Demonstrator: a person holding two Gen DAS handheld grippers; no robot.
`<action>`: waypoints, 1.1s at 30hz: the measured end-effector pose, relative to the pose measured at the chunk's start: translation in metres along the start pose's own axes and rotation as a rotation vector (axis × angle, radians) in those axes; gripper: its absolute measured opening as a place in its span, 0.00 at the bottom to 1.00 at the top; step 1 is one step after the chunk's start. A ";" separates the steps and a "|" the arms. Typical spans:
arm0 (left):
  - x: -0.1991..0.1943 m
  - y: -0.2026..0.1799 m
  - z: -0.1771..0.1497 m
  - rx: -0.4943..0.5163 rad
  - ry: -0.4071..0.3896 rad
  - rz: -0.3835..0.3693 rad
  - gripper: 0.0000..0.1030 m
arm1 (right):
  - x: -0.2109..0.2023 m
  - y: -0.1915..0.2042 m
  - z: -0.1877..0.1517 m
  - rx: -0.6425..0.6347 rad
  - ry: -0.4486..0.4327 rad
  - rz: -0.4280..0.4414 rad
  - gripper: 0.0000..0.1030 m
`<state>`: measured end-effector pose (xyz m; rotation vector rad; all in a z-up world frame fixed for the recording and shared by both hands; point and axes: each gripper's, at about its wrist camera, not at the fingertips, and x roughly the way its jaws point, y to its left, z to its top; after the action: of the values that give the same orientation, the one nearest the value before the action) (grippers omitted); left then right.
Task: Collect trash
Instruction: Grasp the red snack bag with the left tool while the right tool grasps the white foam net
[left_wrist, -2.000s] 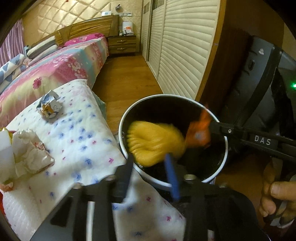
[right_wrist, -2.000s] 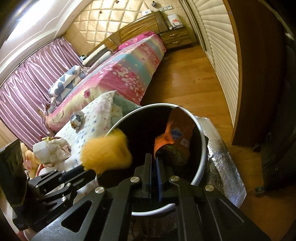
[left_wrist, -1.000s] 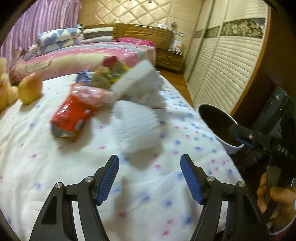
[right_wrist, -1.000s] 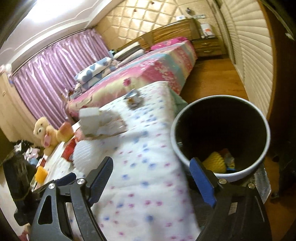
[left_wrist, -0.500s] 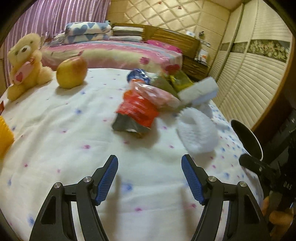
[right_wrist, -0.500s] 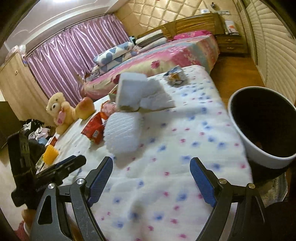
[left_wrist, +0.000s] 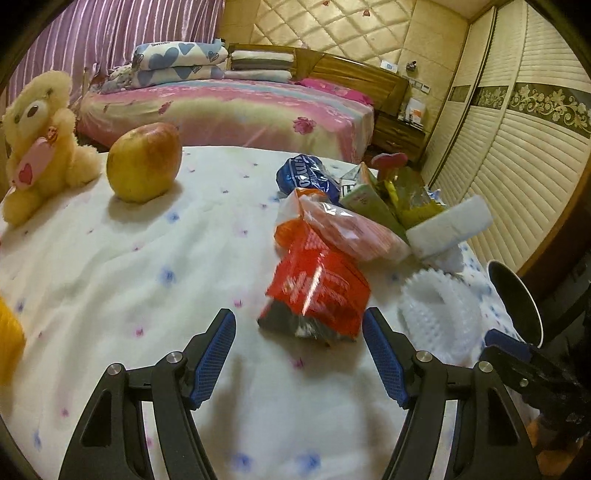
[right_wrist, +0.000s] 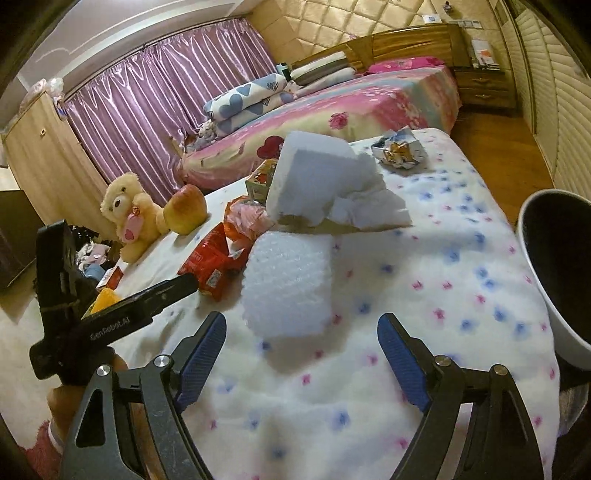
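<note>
Left wrist view: my left tongs (left_wrist: 299, 352) gape wide and empty before the red snack bag (left_wrist: 317, 291). My right tongs (right_wrist: 301, 350) gape too, facing the white foam net (right_wrist: 290, 282). The bin (right_wrist: 554, 266) stands beside the blanket (right_wrist: 424, 295); its dark inside hides any contents.

"GenRobot.AI" is printed in white on the black arm of the left hand-held gripper (right_wrist: 184, 284). The red snack packet (left_wrist: 317, 291) bears white characters too blurred to read. The blue wrapper's (left_wrist: 308, 179) lettering cannot be made out.

red wrapper (left_wrist: 317, 291) | white foam net (right_wrist: 290, 284) | white blanket (right_wrist: 424, 280), blue-pink dots
</note>
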<state>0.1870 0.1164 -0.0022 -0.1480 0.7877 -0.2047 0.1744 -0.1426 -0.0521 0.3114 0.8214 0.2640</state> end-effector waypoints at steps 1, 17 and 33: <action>0.005 0.000 0.002 0.007 0.001 0.007 0.69 | 0.005 0.000 0.002 0.001 0.006 -0.004 0.75; 0.013 -0.015 -0.005 0.106 0.015 -0.064 0.00 | 0.011 0.006 0.002 -0.022 0.040 0.034 0.09; 0.014 -0.025 0.003 0.005 0.014 -0.096 0.34 | -0.025 -0.009 -0.006 -0.002 -0.001 0.021 0.08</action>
<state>0.1954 0.0888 -0.0043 -0.1794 0.7948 -0.2985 0.1542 -0.1583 -0.0426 0.3186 0.8175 0.2841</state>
